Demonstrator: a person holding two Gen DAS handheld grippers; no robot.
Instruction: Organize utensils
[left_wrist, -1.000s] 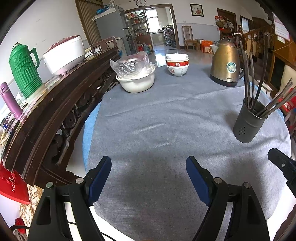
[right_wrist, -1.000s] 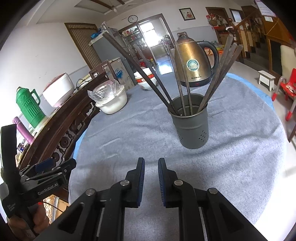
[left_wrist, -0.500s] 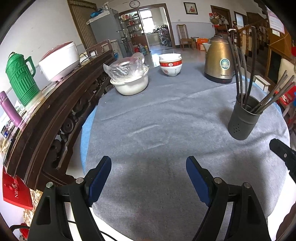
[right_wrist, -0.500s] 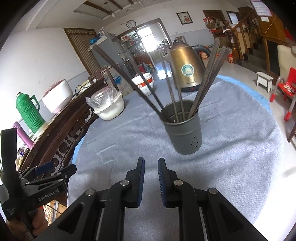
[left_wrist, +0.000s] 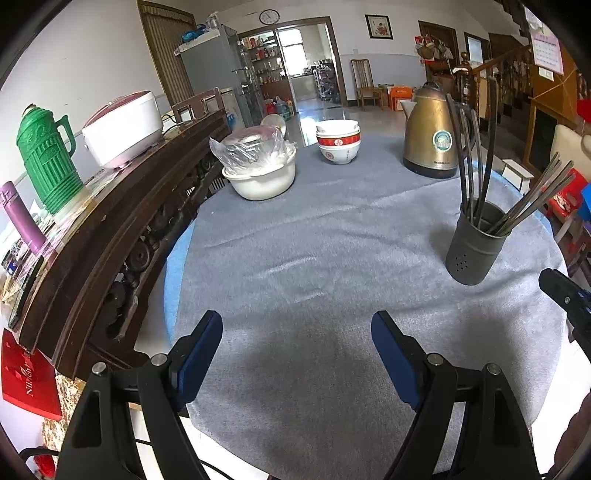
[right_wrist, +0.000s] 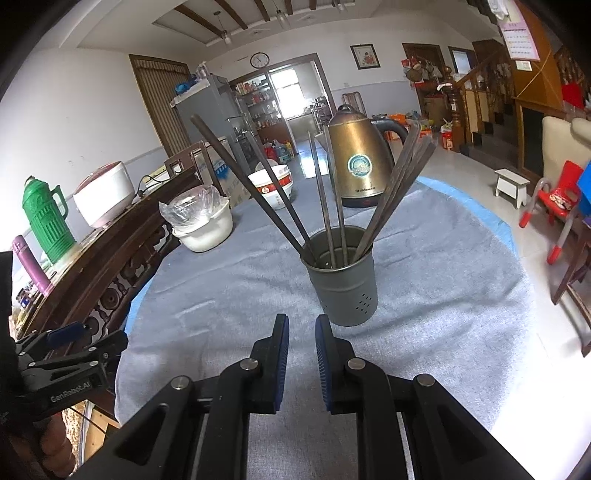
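A dark grey holder (right_wrist: 343, 286) stands upright on the grey cloth with several dark chopsticks (right_wrist: 325, 206) leaning in it. It also shows at the right of the left wrist view (left_wrist: 471, 247), chopsticks (left_wrist: 476, 155) fanned out. My right gripper (right_wrist: 301, 328) is nearly closed and empty, just in front of the holder. My left gripper (left_wrist: 295, 328) is wide open and empty over the near part of the cloth, left of the holder.
A brass kettle (right_wrist: 356, 162) stands behind the holder. Stacked bowls (left_wrist: 338, 142) and a white pot with a plastic bag (left_wrist: 260, 168) sit at the back. A dark wooden sideboard (left_wrist: 110, 229) with a green flask (left_wrist: 46, 158) runs along the left.
Both grippers have drawn back from the table; the holder looks smaller and farther in both views. Jaw openings are unchanged.
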